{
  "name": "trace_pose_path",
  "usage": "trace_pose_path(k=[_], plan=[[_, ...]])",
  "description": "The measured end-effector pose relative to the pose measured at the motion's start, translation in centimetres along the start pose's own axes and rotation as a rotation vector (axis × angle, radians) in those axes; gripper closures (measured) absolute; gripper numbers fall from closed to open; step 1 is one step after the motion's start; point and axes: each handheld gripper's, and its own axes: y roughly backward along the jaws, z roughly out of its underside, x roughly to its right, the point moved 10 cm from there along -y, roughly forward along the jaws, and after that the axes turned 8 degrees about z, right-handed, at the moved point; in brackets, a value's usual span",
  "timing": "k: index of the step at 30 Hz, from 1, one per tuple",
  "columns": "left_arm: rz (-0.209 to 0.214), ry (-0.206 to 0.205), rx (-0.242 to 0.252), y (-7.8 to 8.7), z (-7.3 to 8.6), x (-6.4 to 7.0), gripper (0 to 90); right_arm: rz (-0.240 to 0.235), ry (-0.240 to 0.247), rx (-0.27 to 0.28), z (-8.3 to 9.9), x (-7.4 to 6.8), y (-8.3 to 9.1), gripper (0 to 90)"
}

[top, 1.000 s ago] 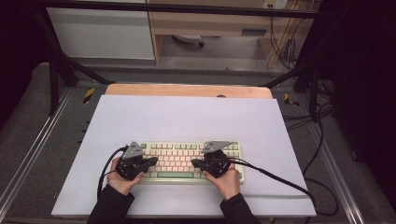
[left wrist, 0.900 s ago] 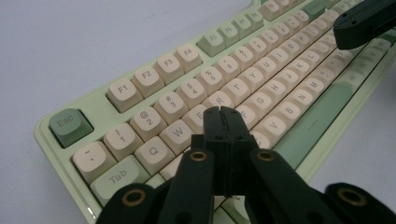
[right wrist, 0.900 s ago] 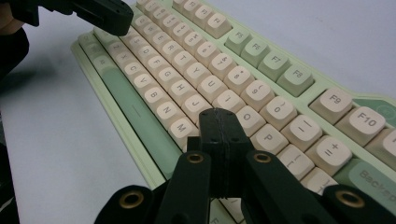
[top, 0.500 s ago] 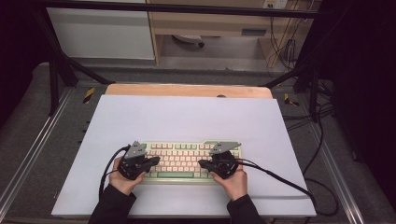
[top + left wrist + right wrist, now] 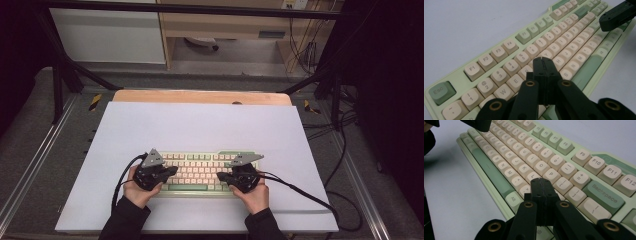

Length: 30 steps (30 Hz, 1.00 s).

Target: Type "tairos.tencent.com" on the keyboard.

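High view: we are seeing the right gripper (image 5: pixel 222 176), jaws together like the left gripper (image 5: pixel 172 170), sliding inward over the pale green-and-cream mechanical keyboard (image 5: pixel 200 170), typing likely continuing.

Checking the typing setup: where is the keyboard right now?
In the high view the keyboard lies on the white table near its front edge, between the left gripper and the right gripper.
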Motion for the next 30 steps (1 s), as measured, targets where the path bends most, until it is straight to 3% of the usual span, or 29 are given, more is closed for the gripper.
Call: trace_pose_path(k=[10,30], plan=[[-0.011,-0.003,-0.014,-1.2,-0.7,-0.1,89.9,0.0,0.003,0.002,0.0,0.0,0.0,90.0],[-0.028,0.002,-0.04,-3.8,-0.3,-0.5,89.9,0.0,0.005,0.005,0.0,0.0,0.2,90.0]])
